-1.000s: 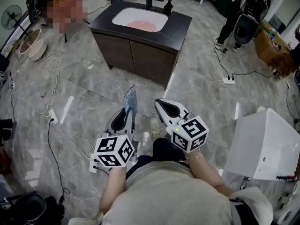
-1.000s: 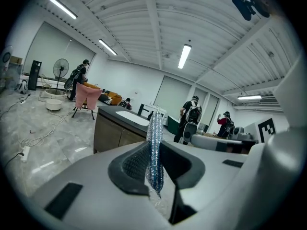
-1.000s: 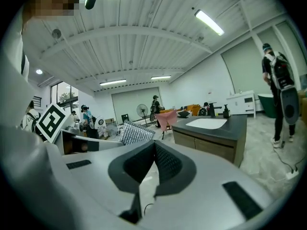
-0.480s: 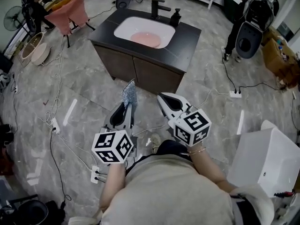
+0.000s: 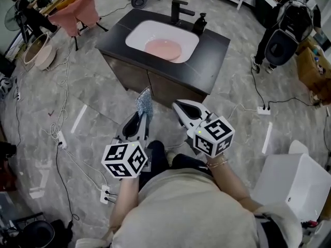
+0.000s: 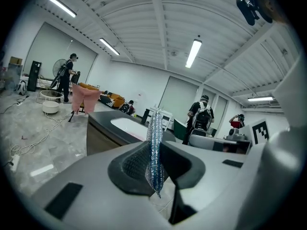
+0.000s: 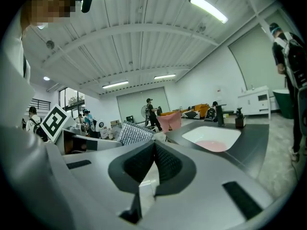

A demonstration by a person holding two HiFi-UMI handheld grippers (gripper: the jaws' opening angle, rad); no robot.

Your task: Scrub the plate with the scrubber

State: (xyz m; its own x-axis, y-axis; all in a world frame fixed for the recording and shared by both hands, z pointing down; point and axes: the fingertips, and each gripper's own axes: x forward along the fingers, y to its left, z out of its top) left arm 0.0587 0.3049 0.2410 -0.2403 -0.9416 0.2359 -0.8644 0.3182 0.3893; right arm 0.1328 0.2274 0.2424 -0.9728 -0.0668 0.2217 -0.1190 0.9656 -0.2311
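Both tongs have come nearer the dark table (image 5: 217, 61) since a second ago, and the sink now shows larger in the head view. The left tongs (image 5: 139, 121) are clenched on the scrubber (image 5: 144, 105), a glittery silver pad that stands upright on edge between the jaws and rises well above them; the left gripper view shows it pinched in the middle of the pads (image 6: 155, 128). The right tongs (image 5: 180, 110) are clenched with nothing between them, their ridged pads pressed together (image 7: 154, 153). Both are held over the grey floor (image 5: 93, 92), just beside each other. The pink plate (image 5: 163, 49) lies in the white sink (image 5: 139, 34), well apart from both tongs, with a black tap (image 5: 178, 10) behind it.
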